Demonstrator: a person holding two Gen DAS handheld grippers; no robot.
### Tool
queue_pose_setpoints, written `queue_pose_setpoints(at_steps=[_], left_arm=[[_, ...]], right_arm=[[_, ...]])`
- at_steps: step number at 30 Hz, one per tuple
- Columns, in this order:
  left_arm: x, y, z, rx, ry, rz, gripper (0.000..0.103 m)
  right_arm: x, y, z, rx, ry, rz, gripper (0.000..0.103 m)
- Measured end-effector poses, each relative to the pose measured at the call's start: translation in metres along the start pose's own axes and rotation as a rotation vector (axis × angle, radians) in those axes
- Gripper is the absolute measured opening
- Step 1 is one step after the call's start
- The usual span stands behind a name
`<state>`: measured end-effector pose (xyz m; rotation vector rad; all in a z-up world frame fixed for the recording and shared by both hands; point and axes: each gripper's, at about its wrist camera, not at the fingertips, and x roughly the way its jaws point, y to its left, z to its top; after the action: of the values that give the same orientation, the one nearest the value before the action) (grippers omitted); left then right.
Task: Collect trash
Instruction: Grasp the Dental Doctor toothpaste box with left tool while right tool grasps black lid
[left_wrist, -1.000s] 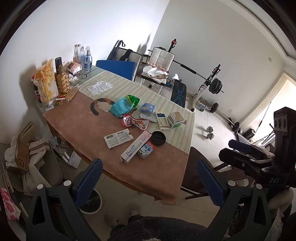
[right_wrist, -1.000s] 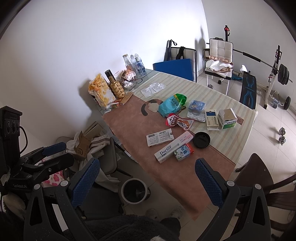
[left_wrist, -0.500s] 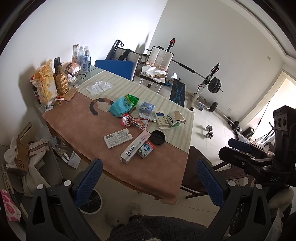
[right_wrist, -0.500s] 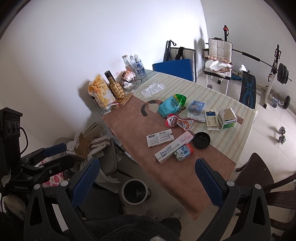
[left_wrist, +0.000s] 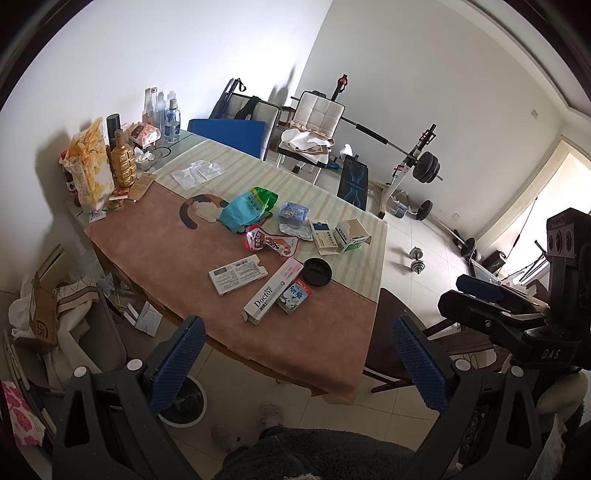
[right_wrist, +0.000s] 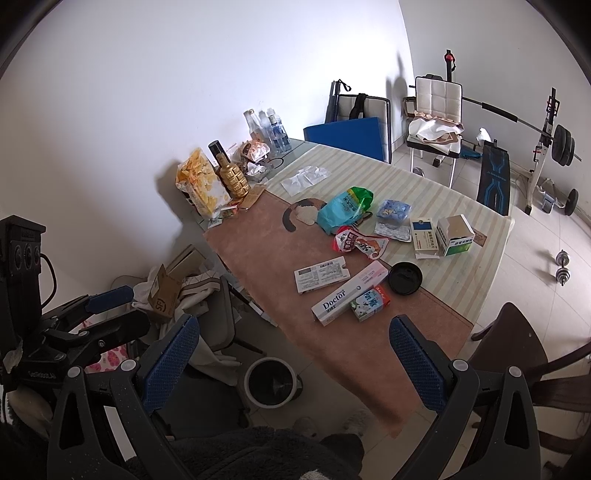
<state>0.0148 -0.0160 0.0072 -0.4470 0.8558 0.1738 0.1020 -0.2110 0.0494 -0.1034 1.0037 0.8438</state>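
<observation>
Trash lies spread on the table (left_wrist: 325, 343): a white Doctor toothpaste box (left_wrist: 271, 295) (right_wrist: 349, 297), a small milk carton (left_wrist: 294, 296), a flat white box (left_wrist: 237, 275), a black lid (left_wrist: 317, 272), a red snack wrapper (left_wrist: 269, 242), a teal bag (left_wrist: 245, 208) and medicine boxes (left_wrist: 341, 236). A round bin (right_wrist: 271, 382) stands on the floor by the table's near corner; it also shows in the left wrist view (left_wrist: 183, 400). My left gripper (left_wrist: 295, 365) and right gripper (right_wrist: 291, 363) are open, empty and held well short of the table.
Bottles (left_wrist: 162, 110) and a yellow snack bag (left_wrist: 90, 162) stand at the table's far left. A dark chair (left_wrist: 406, 332) sits at the table's right. Cardboard and cloth (left_wrist: 44, 314) clutter the floor on the left. Weight bench and barbell (left_wrist: 406, 158) stand behind.
Both views have shifted only slightly; the table sits a touch farther off in the left wrist view. Both grippers stay open and empty.
</observation>
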Motion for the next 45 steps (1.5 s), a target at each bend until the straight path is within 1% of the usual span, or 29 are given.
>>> queue_pose_setpoints(at_steps=[2, 4, 6, 7, 9, 11, 13, 14, 16, 19, 20, 22, 24, 25, 26, 28, 31, 33, 34, 35, 36, 38, 39, 41, 42, 45], left_arm=[[0.003, -0.001, 0.000, 0.011, -0.005, 0.033, 0.103], [0.013, -0.006, 0.003, 0.055, -0.024, 0.133, 0.103], [0.029, -0.008, 0.006, 0.104, -0.023, 0.229, 0.103], [0.040, -0.009, 0.007, 0.127, -0.019, 0.256, 0.103], [0.069, -0.010, 0.010, 0.165, 0.016, 0.303, 0.103], [0.101, -0.002, 0.011, 0.197, 0.055, 0.328, 0.103], [0.146, 0.002, 0.016, 0.232, 0.127, 0.360, 0.103], [0.162, 0.005, 0.018, 0.246, 0.153, 0.359, 0.103], [0.210, 0.009, 0.023, 0.283, 0.231, 0.367, 0.103], [0.270, 0.016, 0.029, 0.342, 0.336, 0.378, 0.103], [0.298, 0.018, 0.029, 0.363, 0.391, 0.374, 0.103], [0.336, 0.021, 0.028, 0.389, 0.476, 0.352, 0.102], [0.377, 0.024, 0.020, 0.417, 0.583, 0.304, 0.101], [0.391, 0.024, 0.018, 0.430, 0.614, 0.294, 0.098], [0.410, 0.024, 0.013, 0.455, 0.663, 0.279, 0.093], [0.431, 0.025, 0.006, 0.480, 0.722, 0.263, 0.086], [0.462, 0.028, -0.001, 0.495, 0.795, 0.239, 0.084], [0.469, 0.029, -0.003, 0.482, 0.819, 0.208, 0.076], [0.470, 0.030, -0.003, 0.464, 0.829, 0.181, 0.062], [0.469, 0.032, -0.002, 0.418, 0.849, 0.130, 0.045], [0.469, 0.034, -0.002, 0.387, 0.856, 0.111, 0.046], [0.466, 0.038, -0.002, 0.360, 0.830, 0.141, 0.046], [0.462, 0.044, -0.002, 0.311, 0.820, 0.143, 0.046], [0.449, 0.060, 0.000, 0.191, 0.806, 0.158, 0.045], [0.442, 0.072, 0.001, 0.113, 0.788, 0.172, 0.046], [0.431, 0.098, -0.002, -0.074, 0.740, 0.230, 0.046]], right_arm=[[0.001, 0.000, 0.001, 0.018, -0.002, -0.011, 0.103], [0.004, -0.004, 0.003, 0.056, -0.002, -0.034, 0.103], [0.015, -0.015, 0.003, 0.109, 0.008, -0.079, 0.103], [0.021, -0.021, 0.003, 0.128, 0.011, -0.104, 0.103], [0.040, -0.039, 0.000, 0.175, 0.028, -0.177, 0.103], [0.069, -0.064, -0.005, 0.220, 0.056, -0.249, 0.103], [0.096, -0.095, -0.011, 0.277, 0.104, -0.311, 0.103], [0.110, -0.110, -0.013, 0.308, 0.127, -0.319, 0.103], [0.140, -0.145, -0.017, 0.369, 0.181, -0.352, 0.103], [0.185, -0.190, -0.018, 0.409, 0.242, -0.381, 0.103], [0.200, -0.203, -0.019, 0.417, 0.260, -0.385, 0.103], [0.235, -0.227, -0.018, 0.438, 0.317, -0.392, 0.103], [0.265, -0.247, -0.015, 0.451, 0.370, -0.389, 0.103], [0.281, -0.255, -0.013, 0.453, 0.395, -0.391, 0.103], [0.294, -0.265, -0.011, 0.454, 0.417, -0.394, 0.103], [0.314, -0.274, -0.009, 0.450, 0.454, -0.401, 0.103], [0.340, -0.289, -0.005, 0.446, 0.503, -0.396, 0.103], [0.355, -0.295, -0.002, 0.442, 0.526, -0.390, 0.103], [0.361, -0.298, 0.001, 0.441, 0.537, -0.388, 0.103], [0.367, -0.301, 0.003, 0.442, 0.545, -0.385, 0.103], [0.373, -0.303, 0.006, 0.443, 0.550, -0.380, 0.103], [0.388, -0.306, 0.014, 0.441, 0.557, -0.373, 0.103], [0.393, -0.306, 0.017, 0.439, 0.558, -0.369, 0.103], [0.410, -0.305, 0.024, 0.426, 0.559, -0.366, 0.103], [0.418, -0.303, 0.028, 0.415, 0.560, -0.371, 0.103], [0.449, -0.294, 0.039, 0.361, 0.573, -0.366, 0.103]])
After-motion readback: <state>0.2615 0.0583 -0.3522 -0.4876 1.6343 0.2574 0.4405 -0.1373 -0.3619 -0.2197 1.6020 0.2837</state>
